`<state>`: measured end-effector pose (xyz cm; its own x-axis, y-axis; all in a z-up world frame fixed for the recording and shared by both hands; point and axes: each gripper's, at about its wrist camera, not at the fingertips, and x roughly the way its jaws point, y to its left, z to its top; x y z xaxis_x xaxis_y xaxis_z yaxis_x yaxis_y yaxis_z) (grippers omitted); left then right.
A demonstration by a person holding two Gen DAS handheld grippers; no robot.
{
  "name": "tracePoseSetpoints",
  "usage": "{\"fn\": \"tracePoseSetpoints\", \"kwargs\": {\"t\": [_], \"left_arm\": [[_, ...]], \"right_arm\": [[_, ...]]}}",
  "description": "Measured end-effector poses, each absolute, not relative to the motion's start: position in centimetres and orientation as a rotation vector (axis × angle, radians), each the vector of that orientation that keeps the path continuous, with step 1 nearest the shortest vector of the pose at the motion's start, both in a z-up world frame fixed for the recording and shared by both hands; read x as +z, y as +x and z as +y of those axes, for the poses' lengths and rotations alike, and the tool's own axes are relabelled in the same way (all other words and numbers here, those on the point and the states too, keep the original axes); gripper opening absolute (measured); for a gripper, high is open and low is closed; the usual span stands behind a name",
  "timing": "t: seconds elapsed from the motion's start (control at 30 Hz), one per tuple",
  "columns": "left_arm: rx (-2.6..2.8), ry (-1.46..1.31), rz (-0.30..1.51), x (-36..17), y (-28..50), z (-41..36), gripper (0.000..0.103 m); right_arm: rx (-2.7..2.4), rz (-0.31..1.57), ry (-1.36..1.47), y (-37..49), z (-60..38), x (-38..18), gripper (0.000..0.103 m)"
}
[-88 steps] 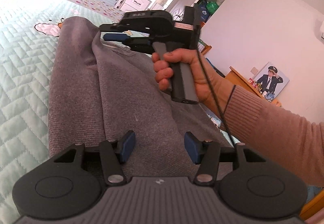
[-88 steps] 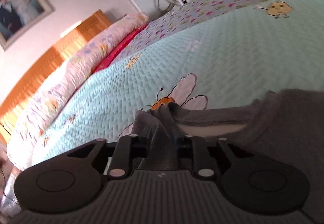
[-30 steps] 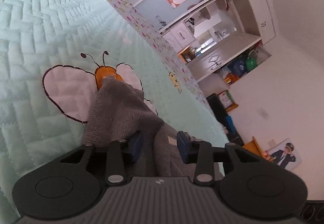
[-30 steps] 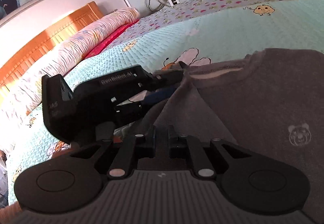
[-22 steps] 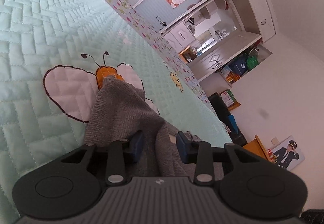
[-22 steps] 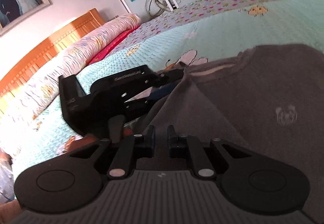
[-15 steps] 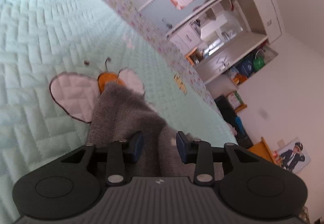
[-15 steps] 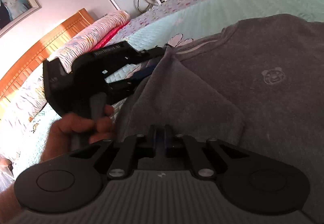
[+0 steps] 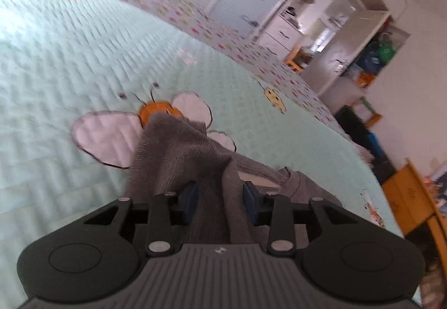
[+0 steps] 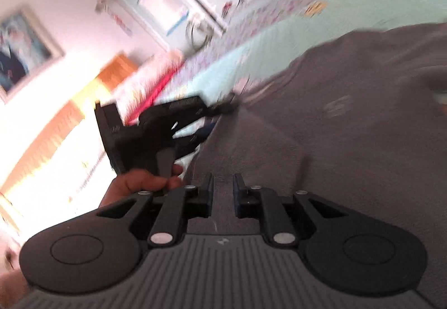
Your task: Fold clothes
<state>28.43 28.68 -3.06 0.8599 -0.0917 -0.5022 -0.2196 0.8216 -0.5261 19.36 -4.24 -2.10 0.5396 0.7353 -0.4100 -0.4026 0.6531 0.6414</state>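
A grey sweater lies spread on the mint quilted bedspread. Its small bear logo faces up. My left gripper is shut on a bunched fold of the sweater, which rises tent-like over the bee picture. The neckline shows just right of that fold. My right gripper is shut on a flat fold of the grey cloth, with its blue pads a narrow gap apart. In the right wrist view the left gripper is at the sweater's left edge, a hand holding it.
A wooden headboard and a rolled floral quilt lie beyond the sweater on the left. White cupboards and shelves stand past the foot of the bed. An orange wooden cabinet stands at the right bedside. The right wrist view is motion-blurred.
The right gripper has swung and tilted fast over the sweater, blurring its view. The left gripper kept its hold and tipped up slightly, so more bedspread shows.
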Motion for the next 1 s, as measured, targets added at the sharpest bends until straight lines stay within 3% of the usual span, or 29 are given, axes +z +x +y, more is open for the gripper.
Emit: {"fn": "tracePoseSetpoints", "kwargs": {"t": [0.07,0.2,0.3,0.33,0.5,0.57,0.67,0.77,1.0], "left_arm": [[0.021,-0.608,0.522,-1.5,25.9,26.9,0.039],[-0.134,-0.611,0.566,-1.3,21.0,22.7,0.052],[-0.120,-0.554,0.700,-4.7,19.4,20.2,0.049],[-0.110,-0.551,0.714,-4.9,19.2,19.8,0.043],[-0.045,-0.576,0.706,-3.7,18.8,19.1,0.043],[-0.050,-0.596,0.689,-2.8,18.4,18.7,0.045],[-0.115,-0.544,0.676,-2.9,17.6,17.3,0.060],[-0.099,-0.419,0.724,-5.2,17.4,15.9,0.056],[-0.043,-0.335,0.801,-2.4,17.2,12.4,0.057]], "right_arm": [[0.673,0.694,0.563,17.5,-7.6,-1.5,0.019],[0.583,0.669,0.653,13.8,-14.6,-1.3,0.026],[0.540,0.675,0.736,11.8,-18.5,-2.2,0.026],[0.534,0.678,0.755,11.5,-19.2,-2.6,0.026],[0.499,0.686,0.803,11.3,-21.3,-4.1,0.026],[0.481,0.663,0.829,11.4,-22.5,-4.4,0.027],[0.429,0.625,0.861,12.1,-24.4,-4.8,0.034],[0.401,0.628,0.893,12.6,-25.3,-5.9,0.035],[0.394,0.629,0.852,12.8,-25.0,-7.2,0.033]]}}
